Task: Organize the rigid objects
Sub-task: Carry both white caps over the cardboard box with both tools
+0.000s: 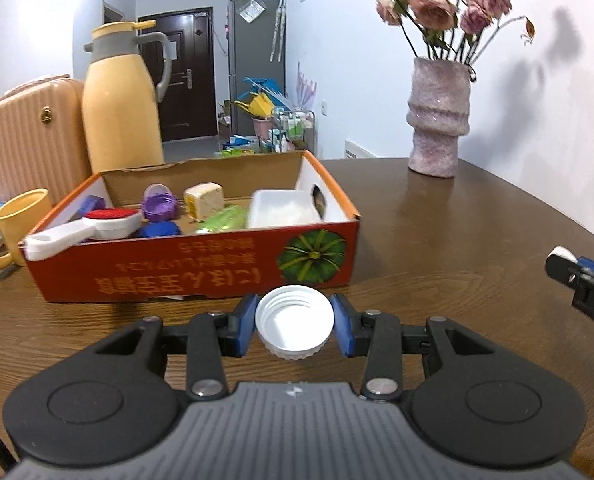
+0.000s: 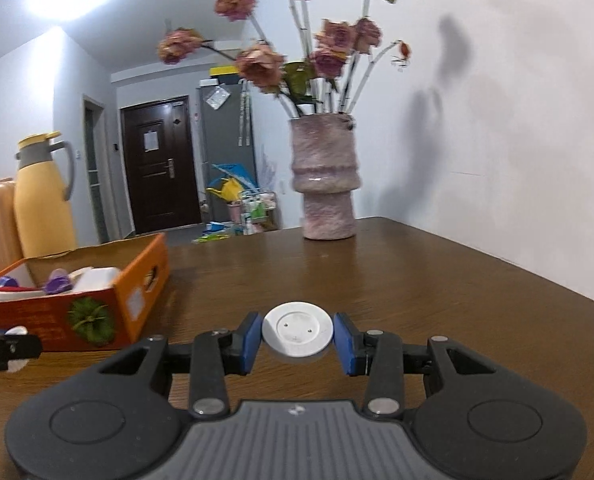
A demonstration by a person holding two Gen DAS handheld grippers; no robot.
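Note:
My left gripper point(image 1: 295, 326) is shut on a white threaded jar lid point(image 1: 294, 322), its hollow side facing me, held just in front of the orange cardboard box point(image 1: 201, 270). In the box lie a red-and-white brush point(image 1: 93, 228), purple caps point(image 1: 159, 204), a tan block point(image 1: 204, 199), a green packet point(image 1: 225, 219) and a white tub point(image 1: 281, 210). My right gripper point(image 2: 297, 336) is shut on a flat white round disc point(image 2: 297, 334) above the brown table point(image 2: 437, 300). The box point(image 2: 109, 312) stands to its left. The tip of the right gripper point(image 1: 585, 284) shows at the left wrist view's right edge.
A pink vase with dried roses point(image 1: 437, 116) stands at the table's far side by the wall. Left of the box are a yellow mug point(image 1: 11, 228), a yellow thermos jug point(image 1: 121, 100) and a peach suitcase point(image 1: 25, 136). Bare tabletop stretches right of the box.

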